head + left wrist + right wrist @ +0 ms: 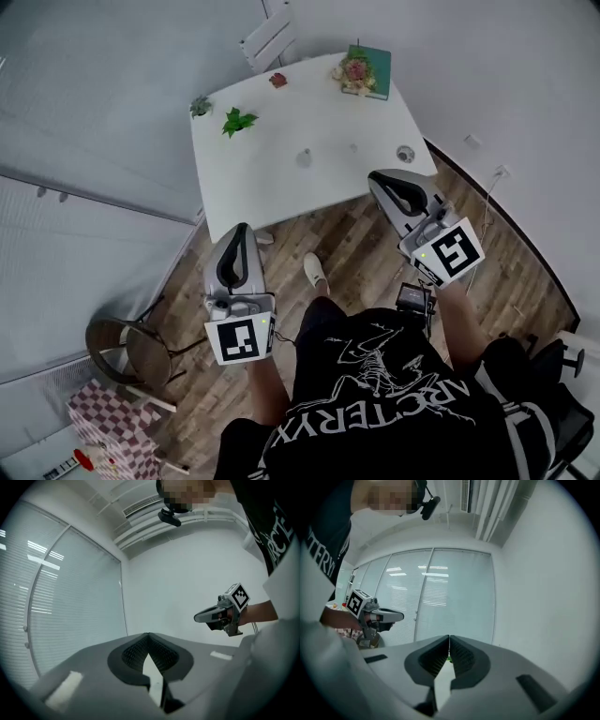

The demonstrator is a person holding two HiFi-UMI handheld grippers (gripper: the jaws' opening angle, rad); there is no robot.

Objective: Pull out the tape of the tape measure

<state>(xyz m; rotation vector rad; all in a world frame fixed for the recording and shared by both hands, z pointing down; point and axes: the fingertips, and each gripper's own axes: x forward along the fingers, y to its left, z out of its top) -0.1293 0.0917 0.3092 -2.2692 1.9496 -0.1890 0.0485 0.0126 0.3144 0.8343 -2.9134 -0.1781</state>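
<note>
A white table [281, 178] stands ahead of me. Two small round grey things lie on it, one near the middle [304, 157] and one by the right edge [405, 153]; I cannot tell which is the tape measure. My left gripper [239, 231] hangs over the wooden floor short of the table's front edge, jaws shut and empty [148, 635]. My right gripper [379, 176] is beside the table's front right corner, also shut on nothing [449, 637]. Each gripper view looks up at walls and shows the other gripper [199, 617] [398, 616].
On the far side of the table lie a green sprig [238, 120], a small plant [200, 106], a red bit [277, 80] and a green book with flowers [366, 70]. A white chair [267, 37] stands behind it. A round chair [127, 349] and checkered cloth [108, 417] sit at my left.
</note>
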